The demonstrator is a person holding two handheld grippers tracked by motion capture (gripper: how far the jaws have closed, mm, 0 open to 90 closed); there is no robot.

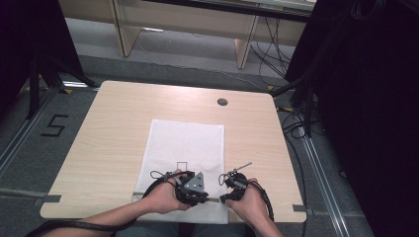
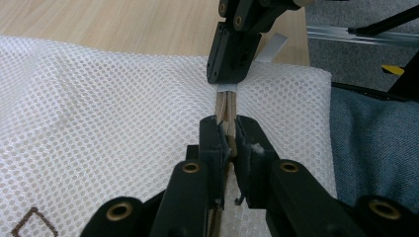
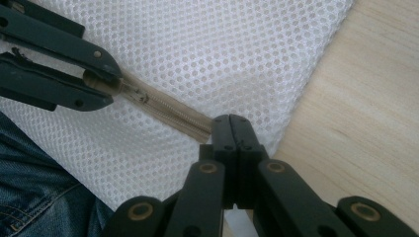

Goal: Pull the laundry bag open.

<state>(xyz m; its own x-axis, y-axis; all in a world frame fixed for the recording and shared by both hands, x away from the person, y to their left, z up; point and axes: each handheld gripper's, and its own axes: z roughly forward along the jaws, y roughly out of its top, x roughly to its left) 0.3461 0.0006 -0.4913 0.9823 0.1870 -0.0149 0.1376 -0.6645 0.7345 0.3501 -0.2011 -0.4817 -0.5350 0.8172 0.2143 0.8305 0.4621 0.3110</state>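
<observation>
While the white mesh bag (image 1: 185, 148) lies flat on the wooden bench (image 1: 108, 143), its beige zipper (image 3: 170, 109) runs along the near edge. Left claw (image 2: 228, 136) pinches the zipper; right claw (image 3: 231, 129), pressed together, clamps its end. A grommet hole (image 1: 222, 102) sits well beyond.

I see the wood table (image 1: 113, 143) w/ a round grommet (image 1: 222, 102) near its far edge and grey tape tabs (image 1: 49, 199) at the near corners. Floor has a "5" mark (image 1: 53, 125) at left. Cables (image 1: 269, 47) trail at right, by black curtains (image 1: 365, 98). Light wood desk legs (image 1: 123, 29) stand beyond.
</observation>
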